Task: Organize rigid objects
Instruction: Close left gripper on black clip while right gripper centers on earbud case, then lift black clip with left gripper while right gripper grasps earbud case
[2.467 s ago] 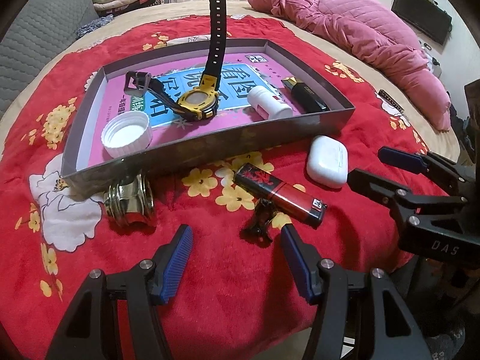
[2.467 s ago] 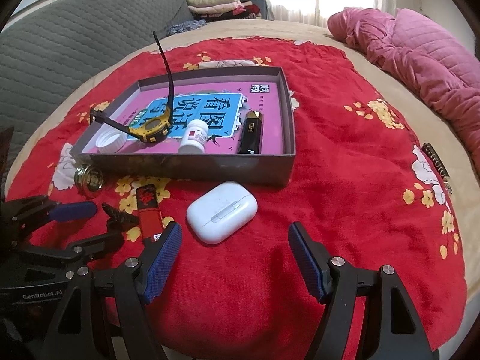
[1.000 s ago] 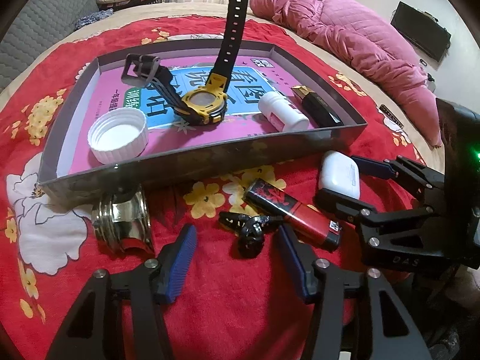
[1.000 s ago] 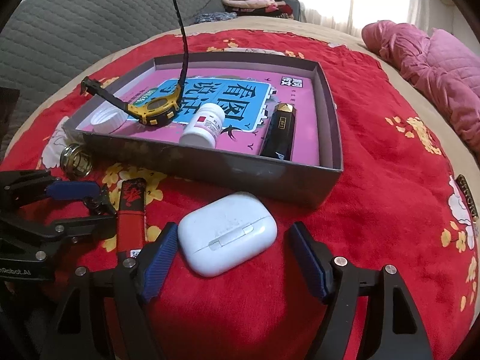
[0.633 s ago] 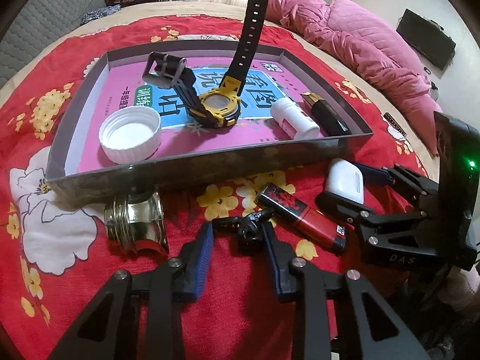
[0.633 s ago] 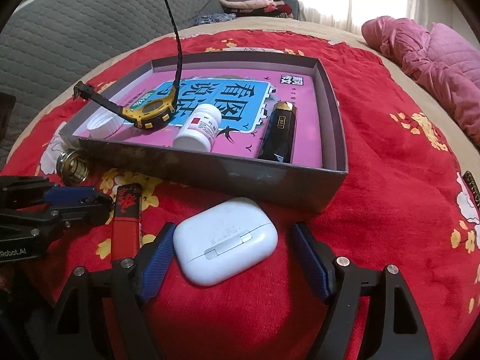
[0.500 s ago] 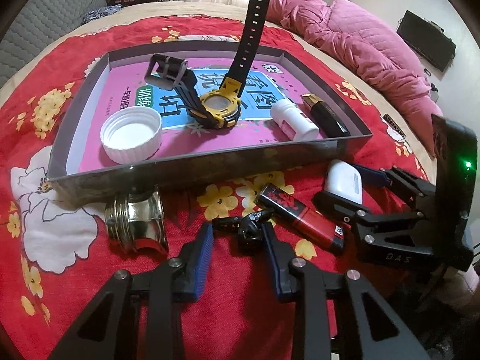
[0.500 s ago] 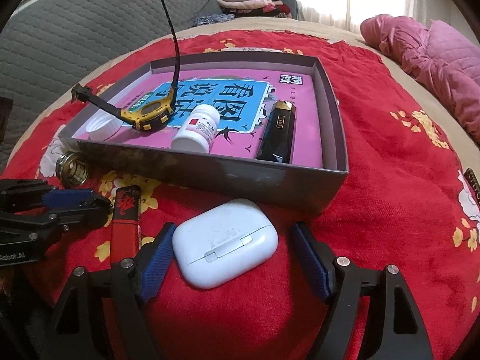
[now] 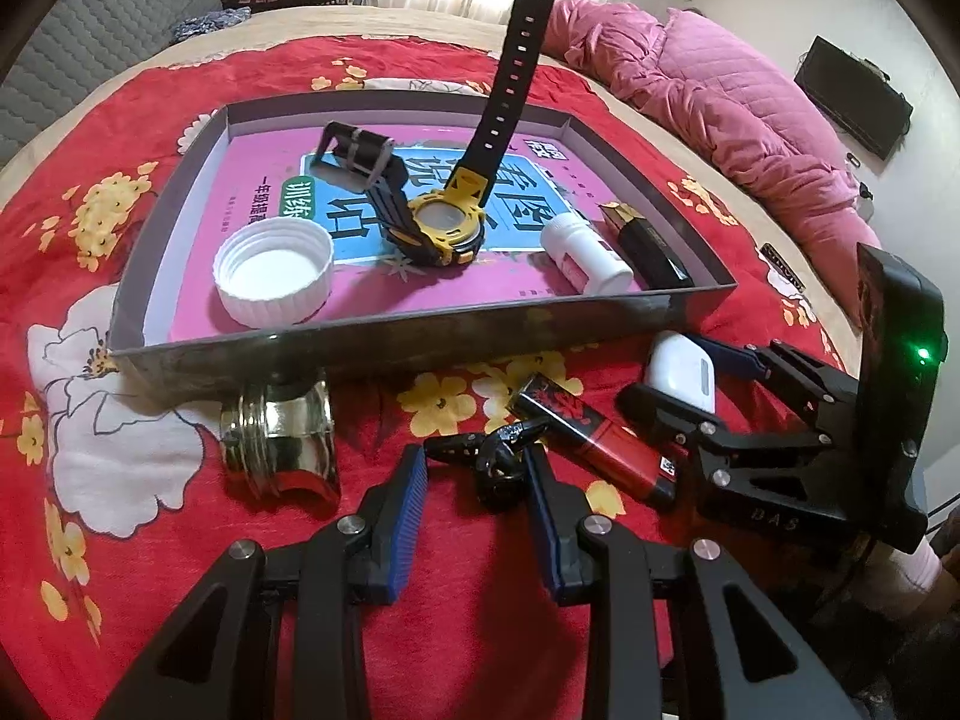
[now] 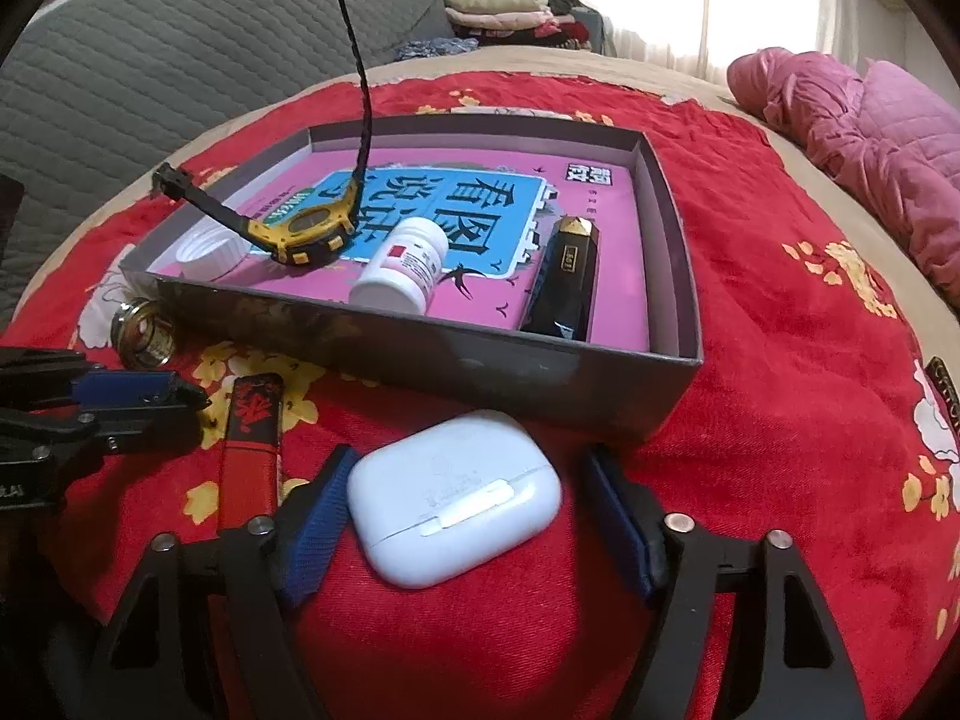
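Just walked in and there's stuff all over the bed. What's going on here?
A person with a gripper in each hand is sorting small things into the grey box on the red blanket. The left gripper is shut on a small black clip. The right gripper is closing around the white earbud case, its pads not yet pressing. A watch, cap, pill bottle and black lighter are in the box; a red lighter and metal ring lie outside.

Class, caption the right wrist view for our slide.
Right gripper closing around a white earbud case beside the grey tray.
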Motion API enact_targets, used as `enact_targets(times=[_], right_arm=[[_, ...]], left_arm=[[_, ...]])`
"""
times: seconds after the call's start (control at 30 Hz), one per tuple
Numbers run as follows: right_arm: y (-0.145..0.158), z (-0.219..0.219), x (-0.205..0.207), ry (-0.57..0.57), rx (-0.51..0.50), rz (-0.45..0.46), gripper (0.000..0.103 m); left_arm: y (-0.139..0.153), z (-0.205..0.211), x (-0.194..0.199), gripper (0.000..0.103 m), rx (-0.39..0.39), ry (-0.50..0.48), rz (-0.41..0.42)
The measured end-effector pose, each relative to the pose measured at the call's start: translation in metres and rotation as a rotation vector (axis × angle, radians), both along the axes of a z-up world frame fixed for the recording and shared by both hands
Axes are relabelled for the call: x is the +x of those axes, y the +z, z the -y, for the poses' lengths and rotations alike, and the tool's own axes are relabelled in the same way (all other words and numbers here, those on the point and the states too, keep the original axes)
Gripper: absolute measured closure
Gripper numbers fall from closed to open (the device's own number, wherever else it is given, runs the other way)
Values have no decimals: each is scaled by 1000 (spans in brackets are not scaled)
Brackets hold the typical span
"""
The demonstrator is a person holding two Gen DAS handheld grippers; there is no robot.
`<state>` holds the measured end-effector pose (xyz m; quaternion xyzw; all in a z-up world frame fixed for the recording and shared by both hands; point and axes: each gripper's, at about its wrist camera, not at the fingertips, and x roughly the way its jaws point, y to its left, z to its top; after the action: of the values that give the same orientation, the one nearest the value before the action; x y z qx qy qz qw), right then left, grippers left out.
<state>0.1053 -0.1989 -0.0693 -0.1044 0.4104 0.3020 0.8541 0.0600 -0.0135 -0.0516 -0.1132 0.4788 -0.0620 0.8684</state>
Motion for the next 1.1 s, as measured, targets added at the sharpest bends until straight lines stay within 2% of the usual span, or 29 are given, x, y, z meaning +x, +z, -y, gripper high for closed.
enact_targets(times=[0.43, 1.1], right_arm=[[9, 7, -3, -17, 47, -8, 38], [35, 11, -22, -22, 88, 46, 38]], left_arm=[[8, -8, -6, 70, -3, 19, 25], [27, -14, -17, 70, 12, 38, 87]])
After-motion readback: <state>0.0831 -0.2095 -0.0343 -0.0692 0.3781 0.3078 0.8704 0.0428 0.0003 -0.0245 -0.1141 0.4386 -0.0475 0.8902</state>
